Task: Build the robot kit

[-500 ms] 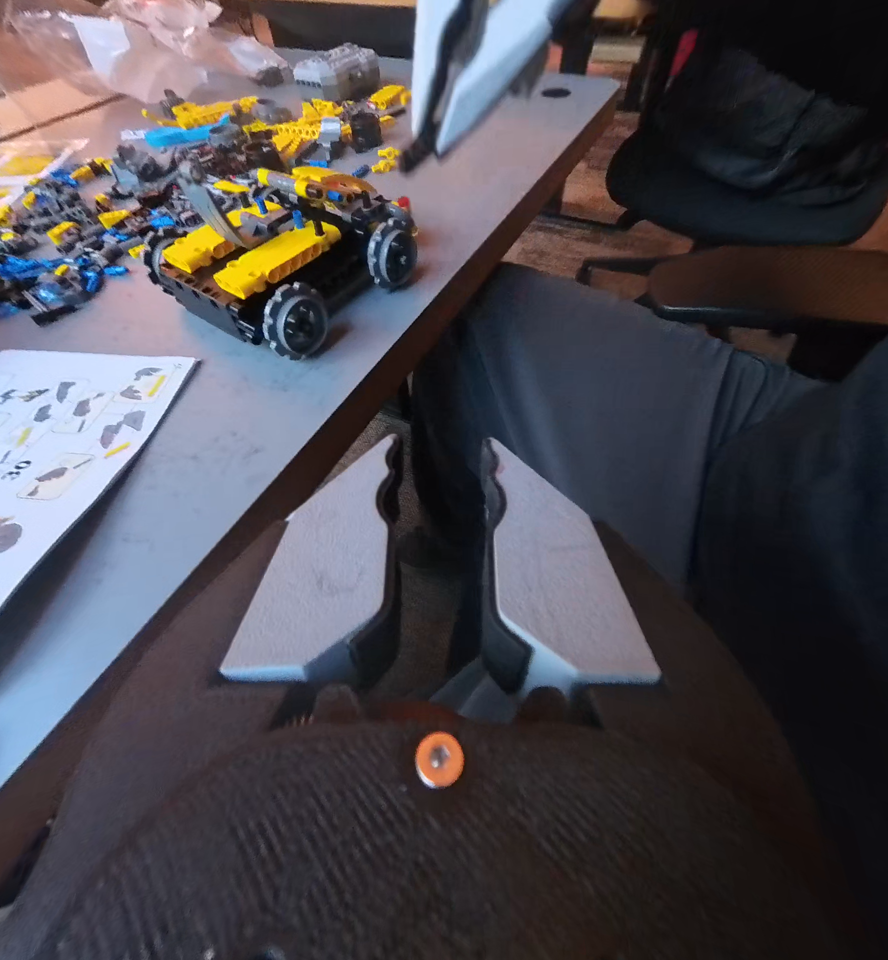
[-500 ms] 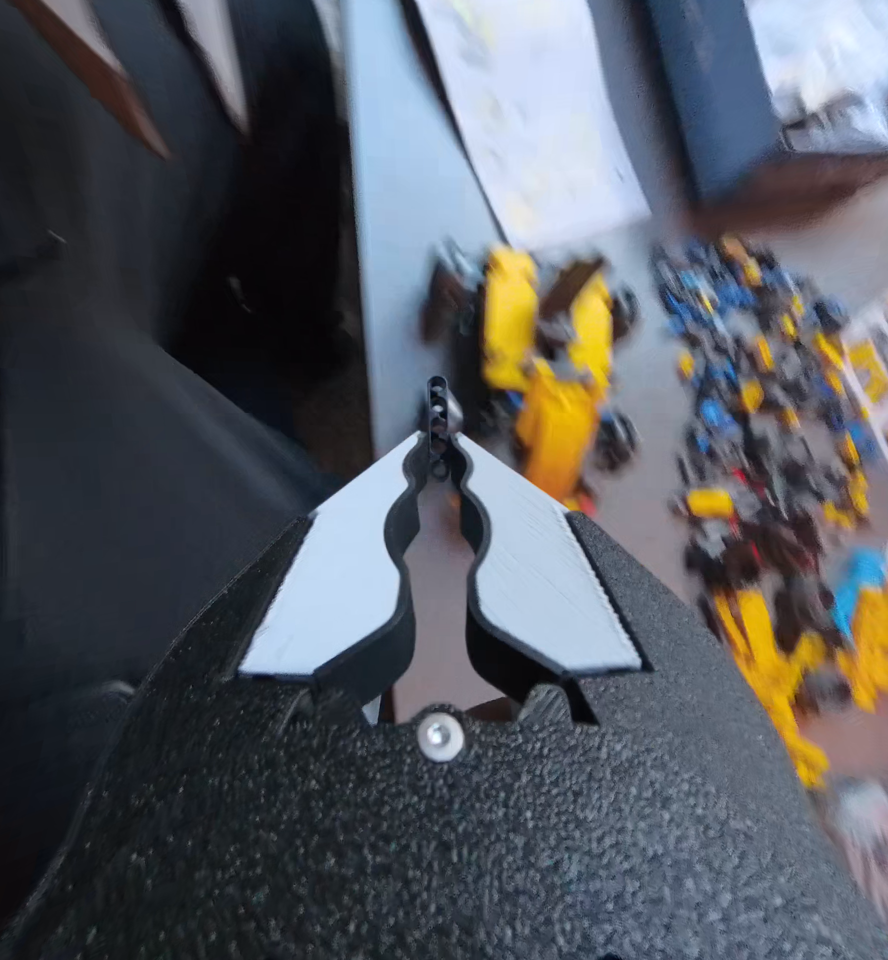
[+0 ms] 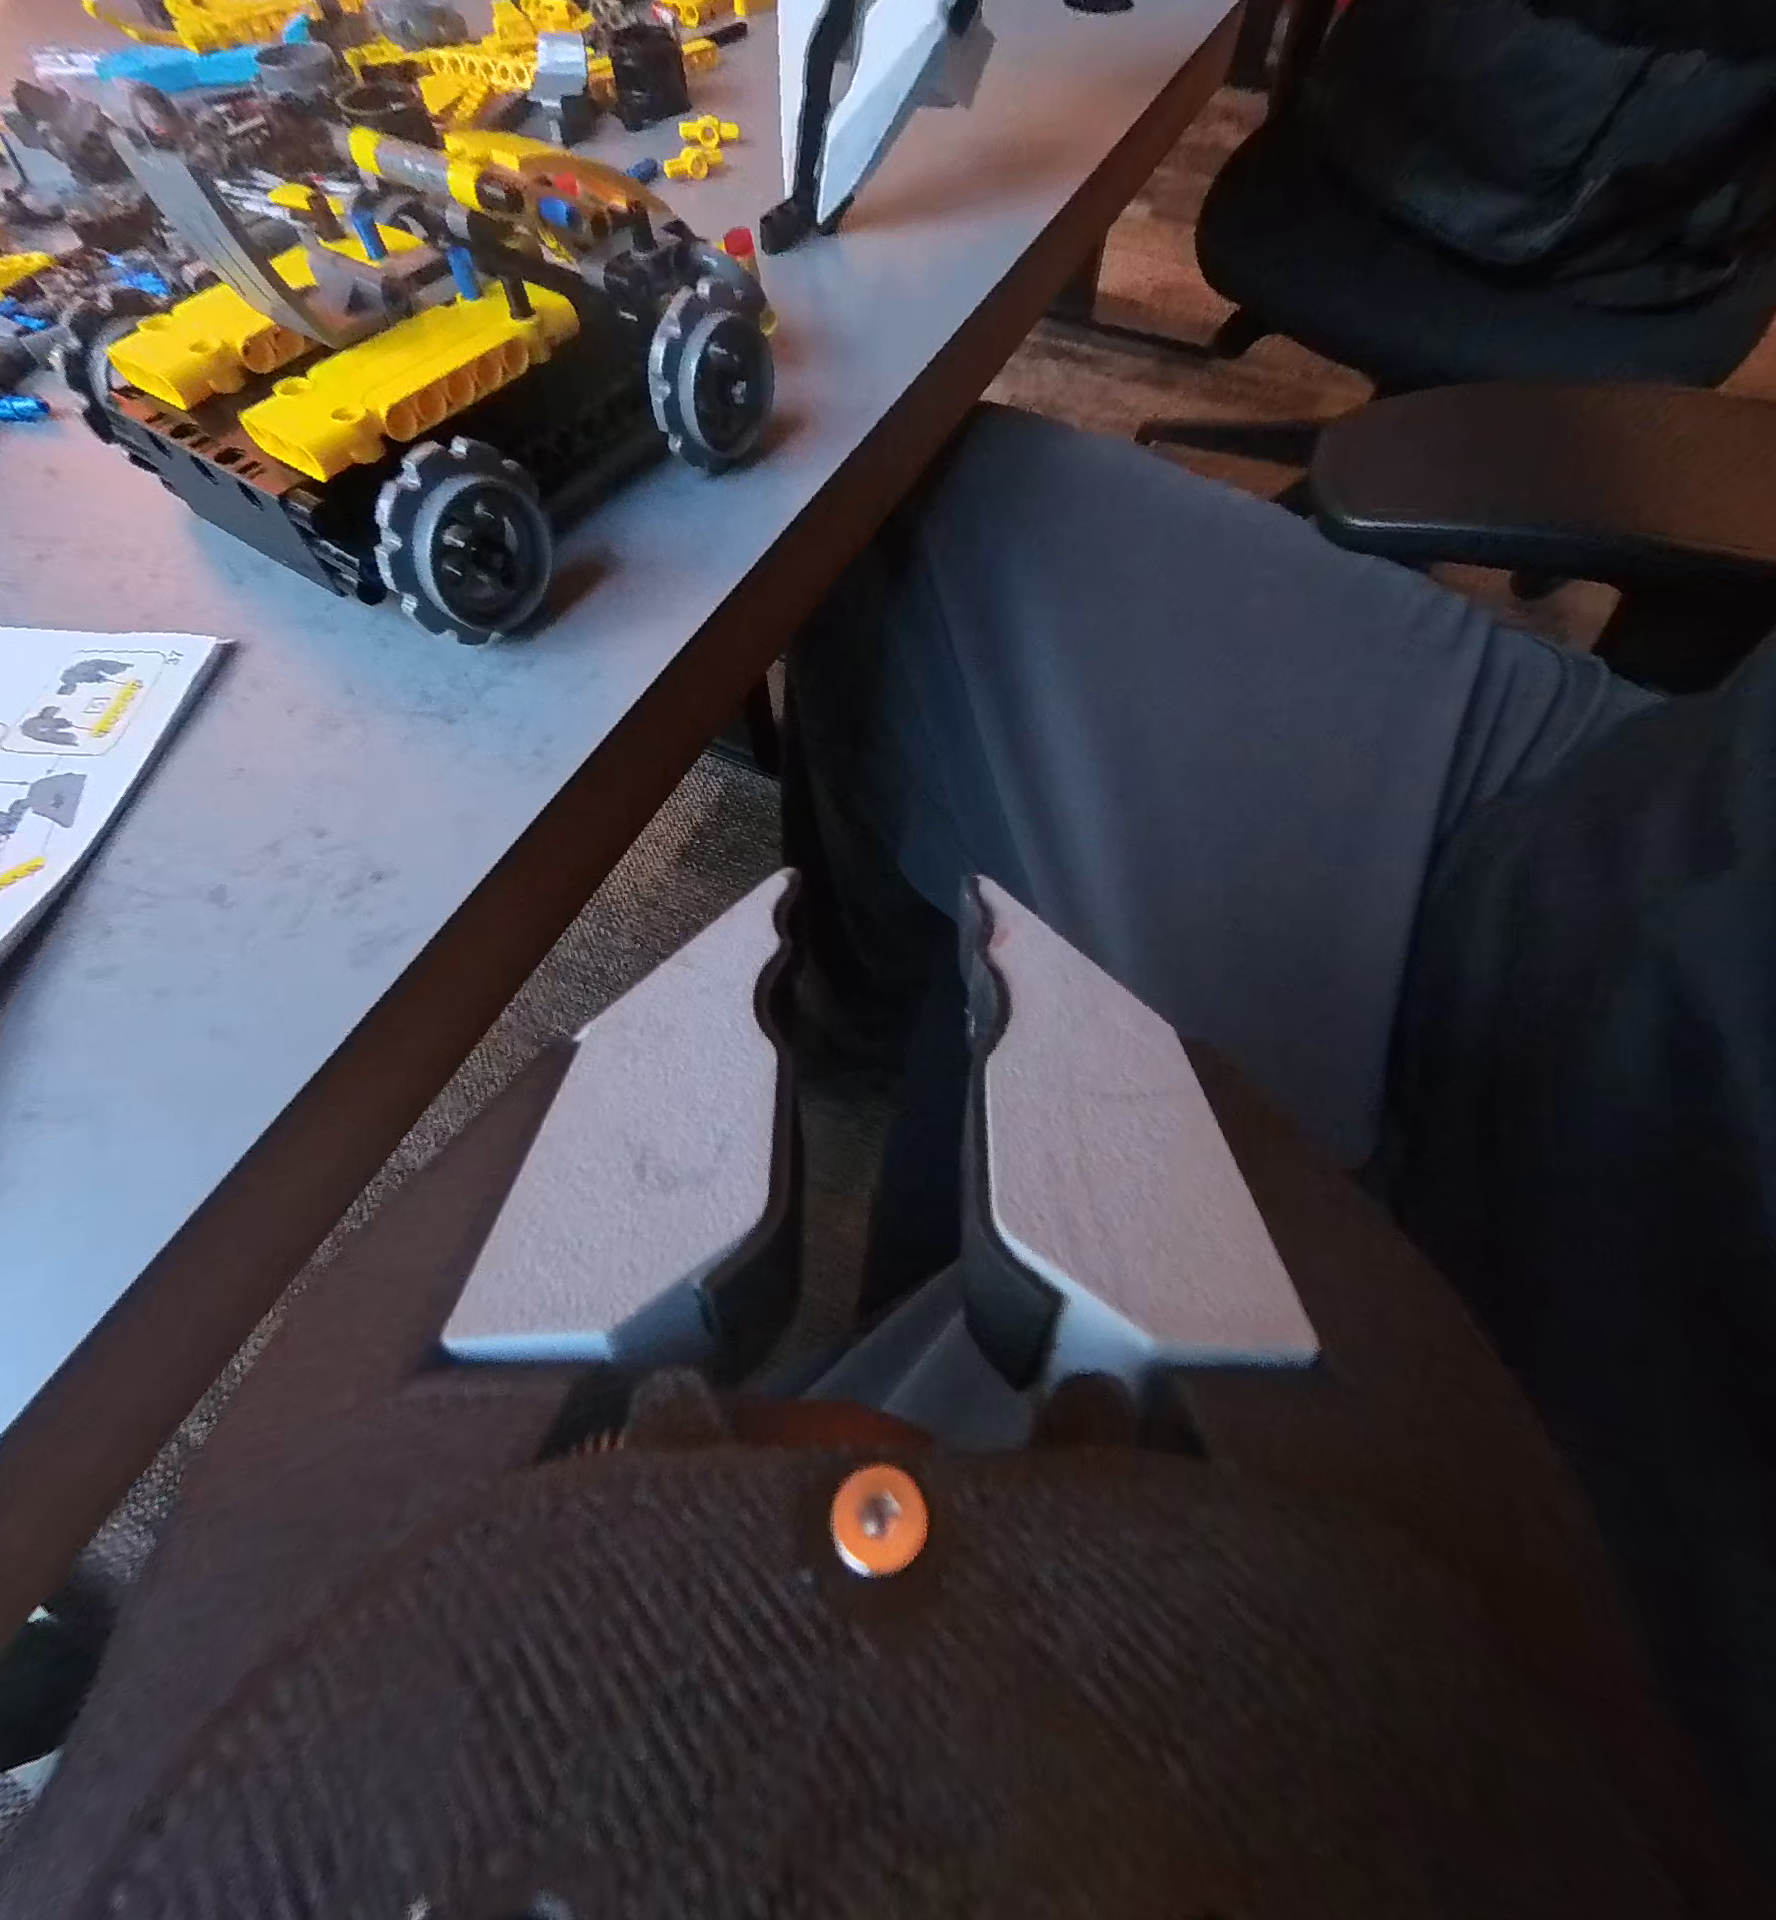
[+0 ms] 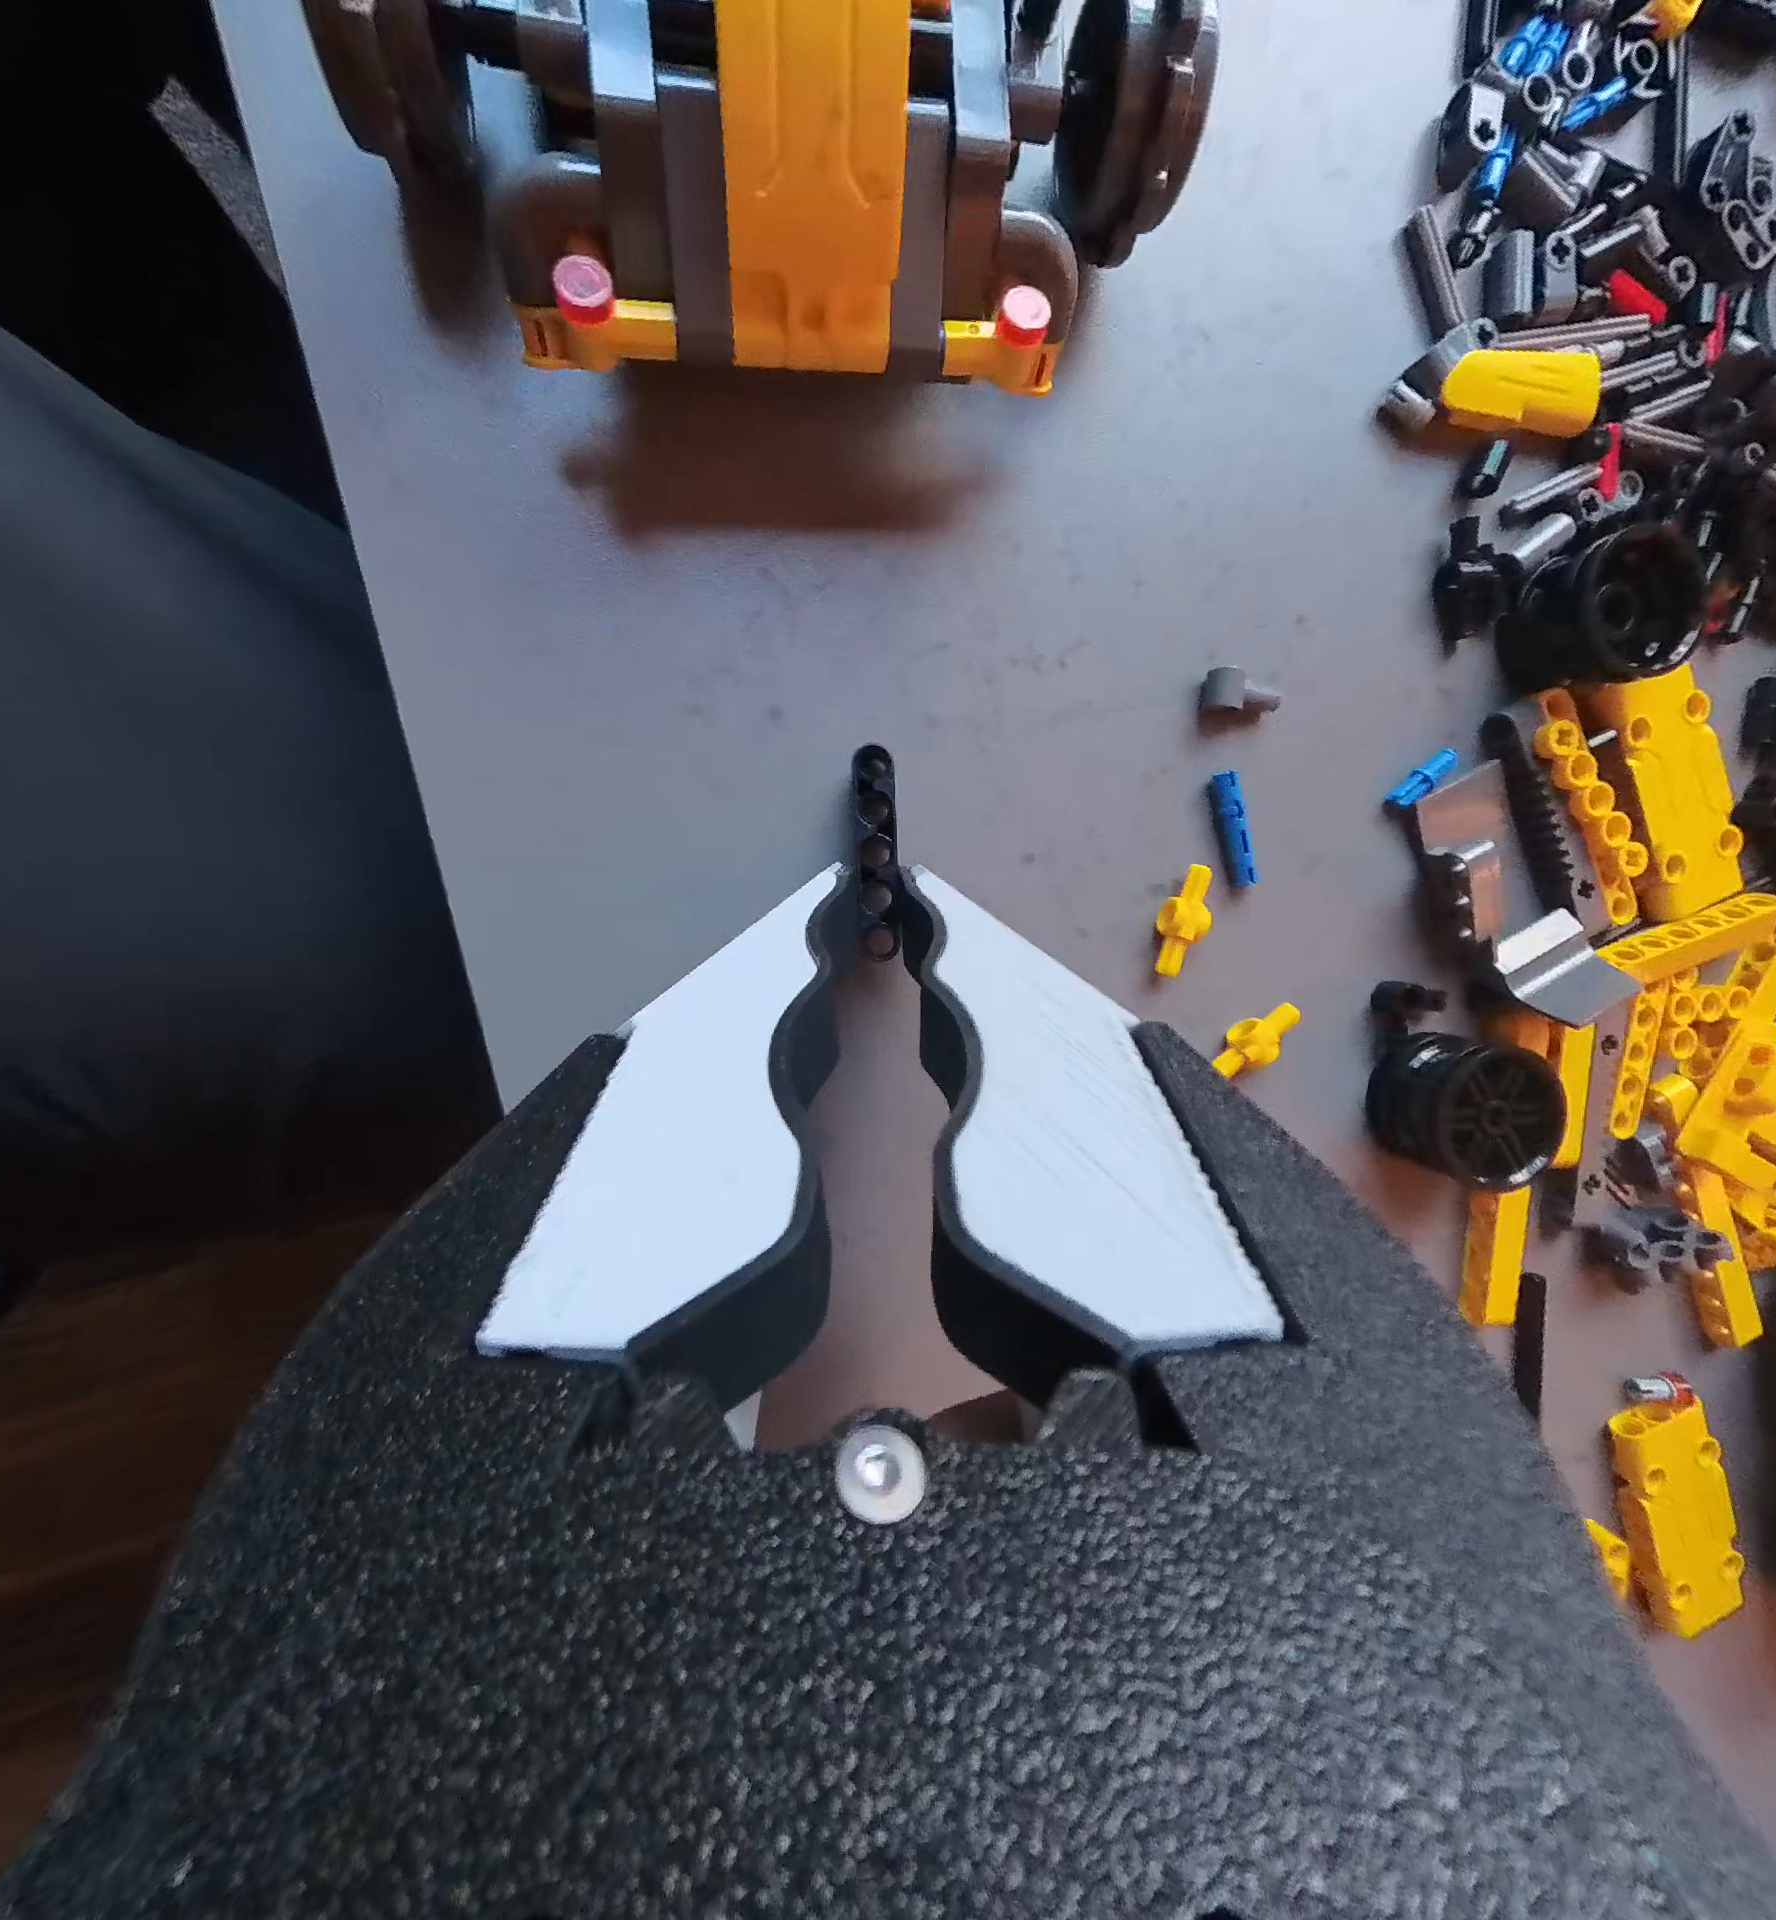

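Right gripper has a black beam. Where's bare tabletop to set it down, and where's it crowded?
Bare grey table lies between the right gripper, shut on the black beam, and the yellow vehicle, along the table edge. More lies between the vehicle and the instruction booklet. Crowded: the loose parts pile, with stray pins at its fringe.

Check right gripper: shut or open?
Shut. The right gripper has its fingertips pinching a thin black holed beam, which sticks out ahead over the grey table.

The yellow and black toy brick vehicle [image 4: 759, 187] is running off the top edge; the white instruction booklet [image 3: 22, 790] is running off the left.
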The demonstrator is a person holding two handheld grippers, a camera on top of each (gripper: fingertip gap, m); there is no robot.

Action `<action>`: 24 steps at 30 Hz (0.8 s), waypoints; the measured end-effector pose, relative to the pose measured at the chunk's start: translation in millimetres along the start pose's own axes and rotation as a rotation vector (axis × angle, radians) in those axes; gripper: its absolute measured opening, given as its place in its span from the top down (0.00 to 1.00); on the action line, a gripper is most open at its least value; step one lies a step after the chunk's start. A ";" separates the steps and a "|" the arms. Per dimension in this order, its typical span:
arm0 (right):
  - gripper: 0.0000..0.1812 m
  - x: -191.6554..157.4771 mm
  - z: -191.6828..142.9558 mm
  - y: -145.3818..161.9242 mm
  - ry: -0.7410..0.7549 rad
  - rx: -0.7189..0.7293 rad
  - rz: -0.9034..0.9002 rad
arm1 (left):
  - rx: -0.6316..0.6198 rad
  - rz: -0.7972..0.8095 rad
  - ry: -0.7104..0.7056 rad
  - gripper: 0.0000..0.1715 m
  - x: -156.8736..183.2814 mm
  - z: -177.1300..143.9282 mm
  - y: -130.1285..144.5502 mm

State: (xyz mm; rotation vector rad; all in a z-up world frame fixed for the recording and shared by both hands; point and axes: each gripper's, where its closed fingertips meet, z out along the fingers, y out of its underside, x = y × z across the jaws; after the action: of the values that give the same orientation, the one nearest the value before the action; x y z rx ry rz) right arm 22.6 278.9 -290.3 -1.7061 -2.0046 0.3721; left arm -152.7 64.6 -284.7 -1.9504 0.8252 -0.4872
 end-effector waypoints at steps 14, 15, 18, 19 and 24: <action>0.83 -20.9 -34.3 -47.5 -0.013 0.262 0.081 | -0.022 0.014 0.042 0.85 5.2 5.4 7.1; 0.82 -20.0 -38.5 -49.6 -0.004 0.290 0.094 | -0.024 0.018 0.043 0.85 5.8 5.6 8.1; 0.82 -3.1 -63.0 -57.9 0.044 0.421 0.175 | -0.031 0.024 0.049 0.85 7.8 5.9 10.1; 0.82 8.2 -73.6 -59.0 0.071 0.468 0.221 | -0.032 0.025 0.050 0.85 8.1 5.7 10.1; 0.86 83.6 -96.4 -10.2 0.381 0.417 0.469 | -0.028 0.030 0.046 0.85 8.6 4.3 8.5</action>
State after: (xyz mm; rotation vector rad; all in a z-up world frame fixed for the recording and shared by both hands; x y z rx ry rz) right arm 54.9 349.2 -188.3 -1.7909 -1.1550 0.5299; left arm -146.9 58.1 -294.2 -1.9555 0.8941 -0.5071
